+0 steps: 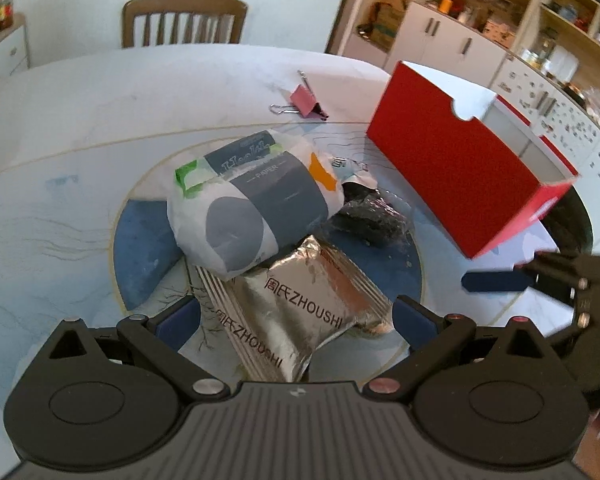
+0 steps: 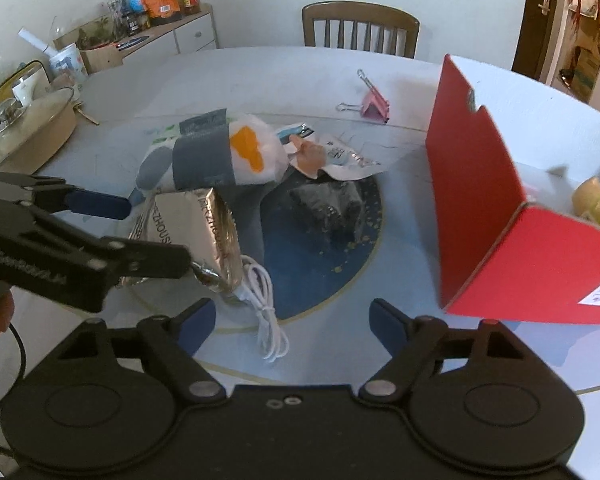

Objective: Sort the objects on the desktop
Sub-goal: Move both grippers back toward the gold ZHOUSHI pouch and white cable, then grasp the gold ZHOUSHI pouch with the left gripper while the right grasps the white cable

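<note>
Clutter sits heaped at the middle of the table (image 1: 80, 128): a tissue pack (image 1: 244, 204) on top, silver foil sachets (image 1: 300, 312) under its near end, a dark wrapped block (image 1: 370, 220) to the right, and a white cable (image 2: 266, 308) coiled at the pile's near edge. The red box (image 1: 468, 176) stands open at the right of both views, apparently the bin for sorting.

In the left wrist view the left gripper (image 1: 296, 316) is spread wide with the sachets lying between its blue pads, not pinched; their long axis runs diagonally from lower left to upper right, skewed to the finger line.

The right gripper (image 2: 292, 320) is also released and grasps nothing, with the cable just left of its centre. The left gripper looks nearer the sachets, the right nearer the cable.
</note>
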{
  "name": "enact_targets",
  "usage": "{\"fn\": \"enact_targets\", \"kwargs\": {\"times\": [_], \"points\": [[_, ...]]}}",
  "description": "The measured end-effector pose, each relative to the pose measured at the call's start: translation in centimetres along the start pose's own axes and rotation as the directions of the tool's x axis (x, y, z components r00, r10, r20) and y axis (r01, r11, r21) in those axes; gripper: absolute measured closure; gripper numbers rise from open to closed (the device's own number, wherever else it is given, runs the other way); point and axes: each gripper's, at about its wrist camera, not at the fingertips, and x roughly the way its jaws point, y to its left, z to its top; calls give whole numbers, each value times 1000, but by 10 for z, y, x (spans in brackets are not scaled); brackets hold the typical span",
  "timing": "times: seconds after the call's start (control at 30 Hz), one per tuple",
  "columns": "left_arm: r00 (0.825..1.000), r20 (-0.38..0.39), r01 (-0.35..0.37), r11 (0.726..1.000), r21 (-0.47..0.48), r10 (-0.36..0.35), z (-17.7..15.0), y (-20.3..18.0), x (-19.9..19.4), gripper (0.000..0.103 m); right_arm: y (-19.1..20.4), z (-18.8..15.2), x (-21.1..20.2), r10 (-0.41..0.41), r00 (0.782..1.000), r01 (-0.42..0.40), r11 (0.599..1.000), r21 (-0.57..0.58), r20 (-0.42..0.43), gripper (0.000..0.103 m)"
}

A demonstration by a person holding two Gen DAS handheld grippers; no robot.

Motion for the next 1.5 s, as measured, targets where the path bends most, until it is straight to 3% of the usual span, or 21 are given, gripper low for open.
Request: {"fn": "enact_targets", "kwargs": {"times": [0.3, 0.57, 0.77, 0.97, 1.03, 1.5], "points": [[998, -37, -61, 995, -77, 58, 12, -5, 21, 0, 9, -3, 12, 29, 999, -30, 998, -49, -19, 27], [996, -39, -80, 993, -85, 77, 12, -4, 29, 1, 13, -1, 21, 24, 1000, -26, 997, -77, -16, 41], [994, -31, -102, 993, -51, 101, 9, -9, 27, 13, 16, 0, 22, 4, 1000, -4, 994, -111, 1, 55], [995, -27, -101, 994, -45, 100, 4, -8, 21, 21, 14, -1, 20, 10, 1000, -9, 994, -113, 10, 83], [994, -26, -105, 994, -38, 104, 1, -9, 19, 31, 12, -2, 19, 6, 1000, -5, 995, -103, 12, 90], [999, -44, -17, 998, -57, 15, -27, -7, -9, 40, 4, -17, 3, 17, 1000, -17, 1000, 19, -13, 92]]}}
